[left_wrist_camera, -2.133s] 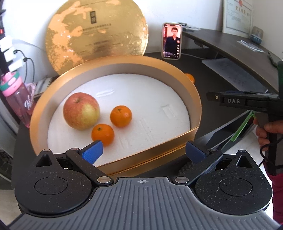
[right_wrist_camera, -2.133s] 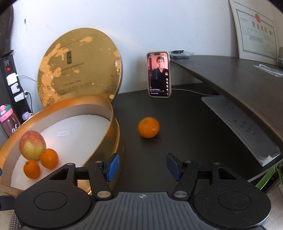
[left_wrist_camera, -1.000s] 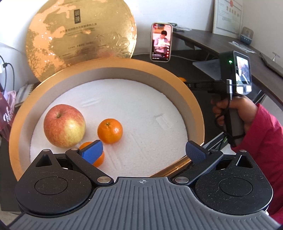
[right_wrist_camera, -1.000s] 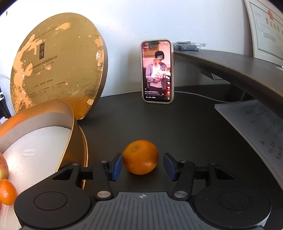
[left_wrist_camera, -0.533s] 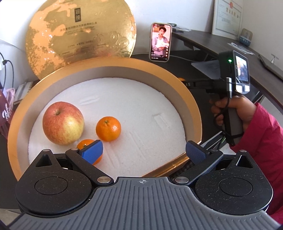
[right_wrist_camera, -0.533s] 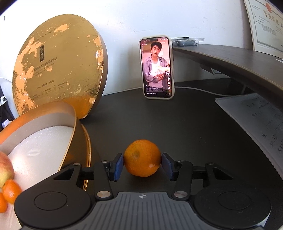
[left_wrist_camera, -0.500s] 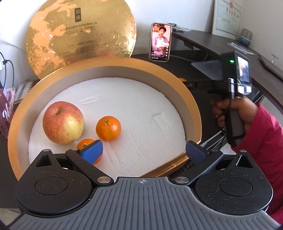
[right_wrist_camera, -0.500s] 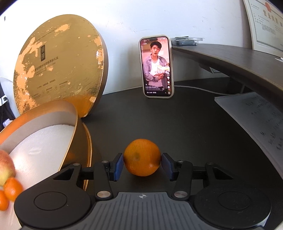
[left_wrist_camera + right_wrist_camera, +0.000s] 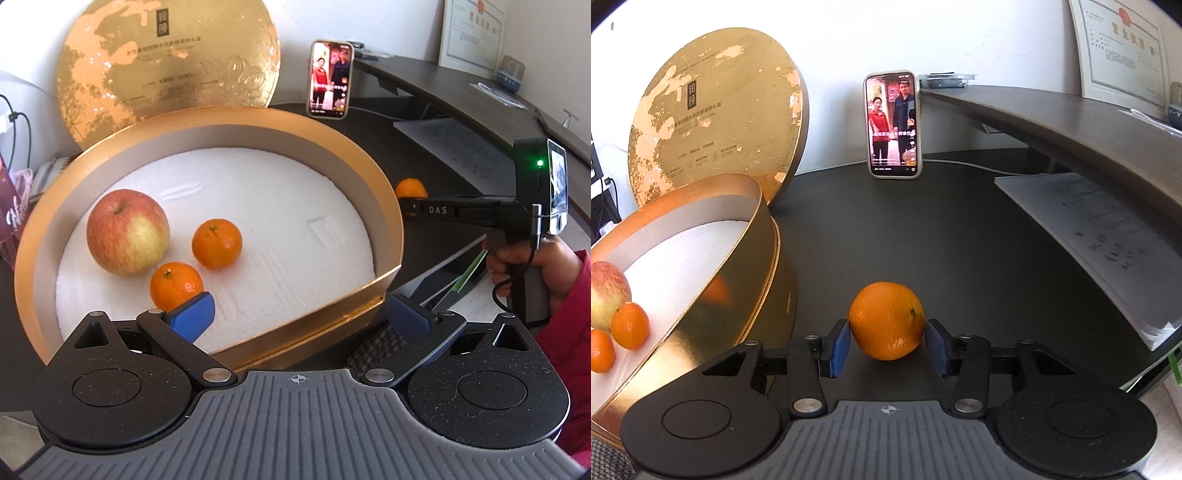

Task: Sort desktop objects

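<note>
Right claw [image 9: 886,345] pinches the loose tangerine [image 9: 886,320] on the dark table [image 9: 960,240].
Open tabletop lies ahead; the gold box [image 9: 753,258] rim rises just left. Left claw [image 9: 301,314] is spread above its near edge.

"DAS" on right gripper [image 9: 437,210]; lid [image 9: 166,62] print probably unreadable.

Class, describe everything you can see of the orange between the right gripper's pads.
The orange is round, bright, with dimpled, slightly glossy peel and a small dark stem mark on its upper right. It sits between the blue pads of the right gripper, which has just closed on it; both pads press its sides. It is over the dark desk, right of the gold box; whether it touches the desk cannot be told.
</note>
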`<state>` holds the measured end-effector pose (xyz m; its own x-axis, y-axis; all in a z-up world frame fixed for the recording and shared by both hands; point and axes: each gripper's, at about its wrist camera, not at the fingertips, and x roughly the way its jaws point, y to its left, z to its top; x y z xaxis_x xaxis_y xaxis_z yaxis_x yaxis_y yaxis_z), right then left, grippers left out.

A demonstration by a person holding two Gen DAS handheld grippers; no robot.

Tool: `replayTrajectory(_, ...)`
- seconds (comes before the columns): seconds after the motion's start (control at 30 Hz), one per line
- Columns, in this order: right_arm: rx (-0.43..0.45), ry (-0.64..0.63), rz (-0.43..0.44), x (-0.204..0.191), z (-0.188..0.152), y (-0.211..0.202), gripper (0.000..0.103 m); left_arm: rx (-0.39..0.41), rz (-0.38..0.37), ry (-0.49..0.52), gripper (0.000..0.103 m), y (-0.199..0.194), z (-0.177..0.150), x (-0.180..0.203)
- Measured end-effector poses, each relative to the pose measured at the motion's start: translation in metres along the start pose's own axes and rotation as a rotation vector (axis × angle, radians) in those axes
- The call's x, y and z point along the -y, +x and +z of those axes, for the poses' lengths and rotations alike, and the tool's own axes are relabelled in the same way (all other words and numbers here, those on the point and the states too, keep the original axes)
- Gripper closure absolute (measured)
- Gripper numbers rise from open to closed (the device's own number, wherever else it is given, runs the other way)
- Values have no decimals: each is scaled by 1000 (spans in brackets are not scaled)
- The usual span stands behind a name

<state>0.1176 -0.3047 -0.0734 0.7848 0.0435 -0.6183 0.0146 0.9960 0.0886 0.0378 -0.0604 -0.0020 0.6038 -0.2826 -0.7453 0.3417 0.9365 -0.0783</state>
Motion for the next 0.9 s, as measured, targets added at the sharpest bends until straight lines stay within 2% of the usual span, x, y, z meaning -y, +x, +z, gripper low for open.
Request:
replayTrajectory(0.1, 13, -32, -5, -2, 1, -4, 55, 1, 8, -4, 1, -3, -2, 0)
replayTrajectory(0.23, 25, -44, -9, -1, -1, -10, 42, 3, 16, -9, 1, -5, -4, 0)
replayTrajectory(0.5, 46, -70, 17, -3, -3, -7, 42, 3, 19, 6, 1, -6, -5, 4)
replayTrajectory(0.7, 70, -134, 59, -11, 1, -2, 43, 1, 24, 14, 1, -4, -2, 6)
replayTrajectory(0.8, 68, -148, 65, -12, 4, 4, 45, -3, 25, 16, 1, -2, -1, 5)
replayTrajectory(0.9, 53, -147, 69, -12, 6, 11, 53, -5, 25, 16, 1, -1, 0, 4)
